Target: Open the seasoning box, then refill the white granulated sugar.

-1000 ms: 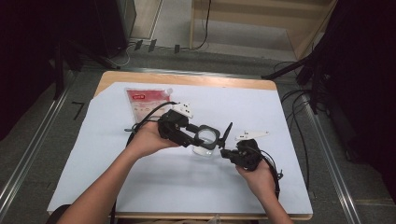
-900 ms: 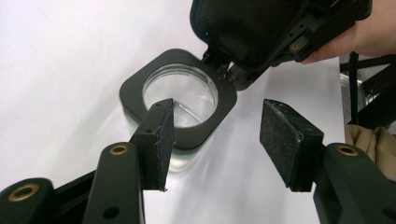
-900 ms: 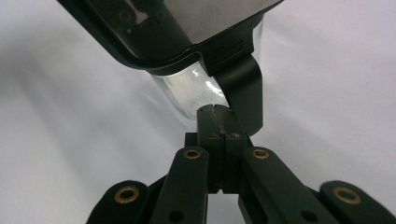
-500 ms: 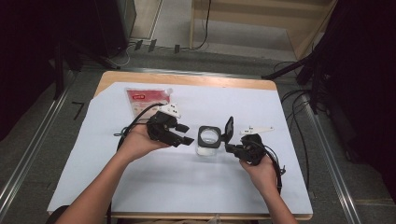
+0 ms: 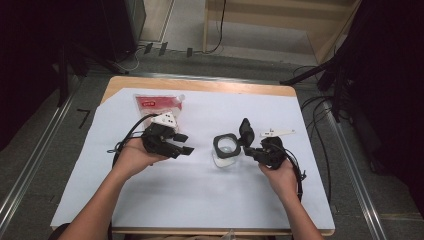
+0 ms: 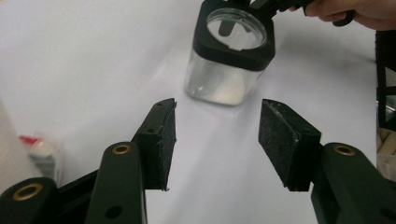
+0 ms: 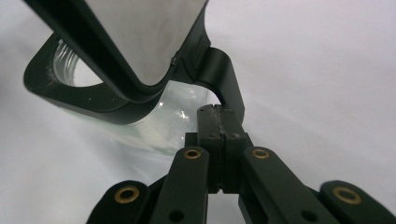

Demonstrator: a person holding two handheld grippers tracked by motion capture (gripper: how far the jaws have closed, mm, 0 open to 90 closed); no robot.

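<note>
1. High view: one wooden table [image 5: 200, 86] under one white sheet [image 5: 200, 195], grey floor all round, dark curtains left and right, pale wooden furniture at the far end, cables trailing on the floor beyond.
2. Counting now: one clear jar [image 5: 225, 148] with a black square collar, just right of the sheet's middle, standing upright, mouth uncovered.
3. One black hinged lid [image 5: 245, 131], tipped up on the jar's right side, attached to the collar by a strap.
4. One red-and-white pouch [image 5: 156, 103], lying flat far left of the jar, towards the far edge.
5. One small white piece [image 5: 276, 133], lying just right of the jar, beyond the right hand.
6. Two grippers, one per hand. Left gripper [image 5: 181, 144], well left of the jar, pointing at it; jaws spread apart, nothing between them. Same in the left gripper view: jar [image 6: 229, 53] ahead of the gap, clear of both pads [image 6: 164, 140].
7. Right gripper [image 5: 251, 149], touching the jar's right side. Right gripper view: jaws pressed together, pinching the lid's black strap [image 7: 224, 88], jar [image 7: 140, 123] directly behind, lid [image 7: 140, 37] looming overhead.
</note>
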